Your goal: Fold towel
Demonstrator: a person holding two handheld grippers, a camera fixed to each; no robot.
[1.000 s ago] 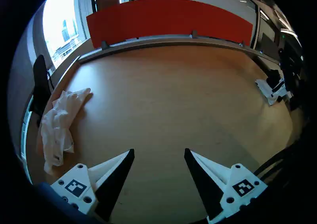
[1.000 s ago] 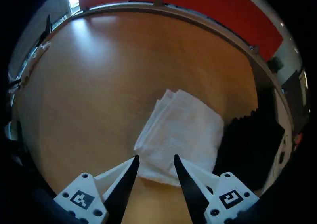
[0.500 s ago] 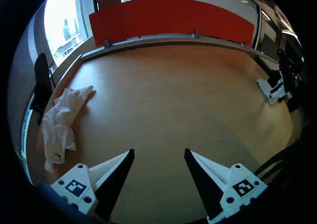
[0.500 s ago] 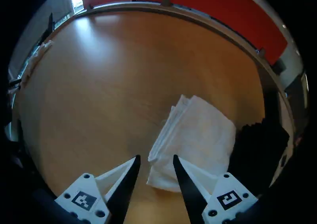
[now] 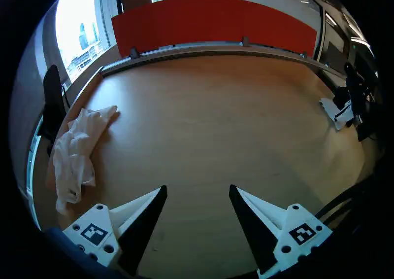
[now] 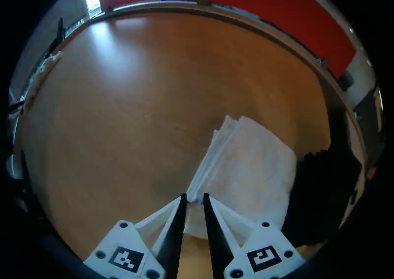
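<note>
Right gripper (image 6: 194,196) is nearly closed, pinching the near-left corner of the folded towel (image 6: 251,170), which lies flat on the bench (image 6: 123,106). Left gripper (image 5: 197,187) is wide open over bare bench, well apart from it. Risks: the pinch catches only the top layers, so a lift peels the stack open. A one-corner pull skews the fold.

Window (image 5: 79,32) daylight glare, sharp focus (edges fisheye-bent).

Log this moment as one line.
left claw: open over table | right claw: pinching folded towel edge | crumpled towel: untouched
</note>
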